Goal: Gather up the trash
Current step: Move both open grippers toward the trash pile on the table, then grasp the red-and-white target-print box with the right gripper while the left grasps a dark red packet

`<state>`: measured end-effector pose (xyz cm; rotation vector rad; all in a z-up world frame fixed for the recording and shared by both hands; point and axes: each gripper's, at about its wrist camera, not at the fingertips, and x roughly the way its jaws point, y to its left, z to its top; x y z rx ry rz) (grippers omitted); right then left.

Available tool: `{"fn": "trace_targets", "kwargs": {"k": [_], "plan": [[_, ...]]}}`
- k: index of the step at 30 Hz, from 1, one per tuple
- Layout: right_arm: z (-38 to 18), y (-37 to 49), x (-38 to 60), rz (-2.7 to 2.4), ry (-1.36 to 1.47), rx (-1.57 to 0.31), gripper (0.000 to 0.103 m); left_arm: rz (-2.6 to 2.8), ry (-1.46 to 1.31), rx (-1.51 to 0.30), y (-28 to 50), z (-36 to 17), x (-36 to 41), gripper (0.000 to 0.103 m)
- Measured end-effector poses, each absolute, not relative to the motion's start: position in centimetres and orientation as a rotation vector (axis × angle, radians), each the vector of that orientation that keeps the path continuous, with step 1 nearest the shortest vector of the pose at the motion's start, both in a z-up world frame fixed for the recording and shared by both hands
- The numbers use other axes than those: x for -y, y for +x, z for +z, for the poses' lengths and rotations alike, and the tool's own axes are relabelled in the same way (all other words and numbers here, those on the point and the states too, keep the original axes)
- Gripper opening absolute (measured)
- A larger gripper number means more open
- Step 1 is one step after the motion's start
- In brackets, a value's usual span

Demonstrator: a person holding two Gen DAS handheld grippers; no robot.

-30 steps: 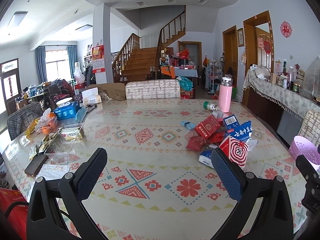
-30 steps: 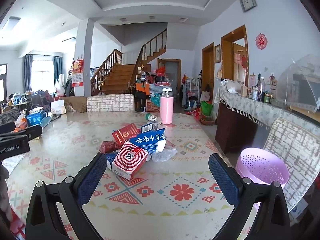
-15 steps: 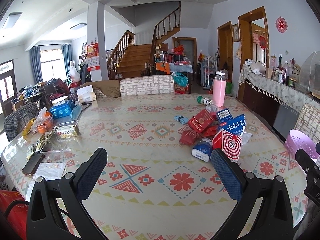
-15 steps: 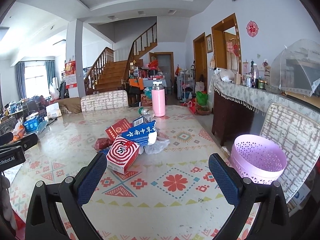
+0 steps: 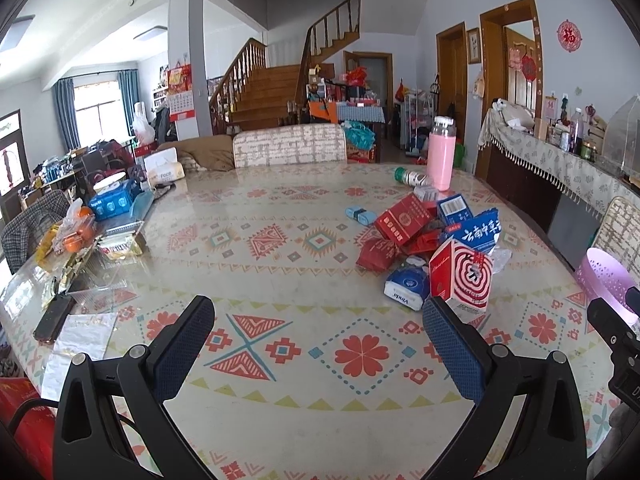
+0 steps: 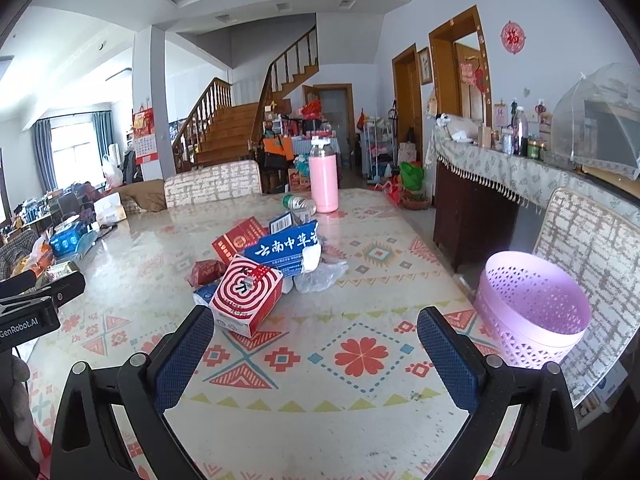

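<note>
Both grippers hover level above the desk (image 6: 360, 412), fingers spread wide and holding nothing. The right gripper (image 6: 316, 354) faces the spiral-printed box (image 6: 246, 294) heading the trash pile; the left gripper (image 5: 318, 346) sits left of that box (image 5: 462, 280). A pink basket (image 6: 532, 304) stands right of it.

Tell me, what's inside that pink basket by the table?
Nothing visible: the pink basket shows only bare perforated wall inside. Its bottom is hidden behind the near rim, so something small could lie there. The trash pile sits on the table.
</note>
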<state>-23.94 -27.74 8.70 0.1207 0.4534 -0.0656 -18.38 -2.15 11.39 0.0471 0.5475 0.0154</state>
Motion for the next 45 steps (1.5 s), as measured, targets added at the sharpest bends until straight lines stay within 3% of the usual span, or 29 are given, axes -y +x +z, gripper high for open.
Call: {"fn": "trace_targets", "kwargs": {"k": [23,33,36,38,39,41,45], "plan": [[4.0,-9.7,26.4,0.167,0.312,-0.747,0.103,-0.109,0.032,-0.787,-2.6,7.0,0.9,0.103],[1.7,-5.2,25.6,0.200,0.384,-0.843,0.092,-0.308,-0.040,-0.956,5.2,3.3,3.9,0.102],[1.5,-4.7,25.1,0.210,0.372,-0.852,0.087,-0.329,-0.056,-1.001,6.4,2.3,4.4,0.082],[1.7,-4.8,24.9,0.220,0.367,-0.849,0.082,-0.359,-0.078,-1.031,6.8,1.9,4.7,0.064],[1.8,-4.9,24.9,0.225,0.367,-0.846,0.080,-0.378,-0.090,-1.036,6.8,1.7,4.9,0.061],[1.9,-5.0,24.7,0.227,0.360,-0.842,0.076,-0.395,-0.092,-1.029,6.4,1.9,5.2,0.042],[2.0,-5.6,25.0,0.236,0.358,-0.831,0.069,-0.362,-0.079,-1.008,4.9,2.9,5.3,0.040]]}}
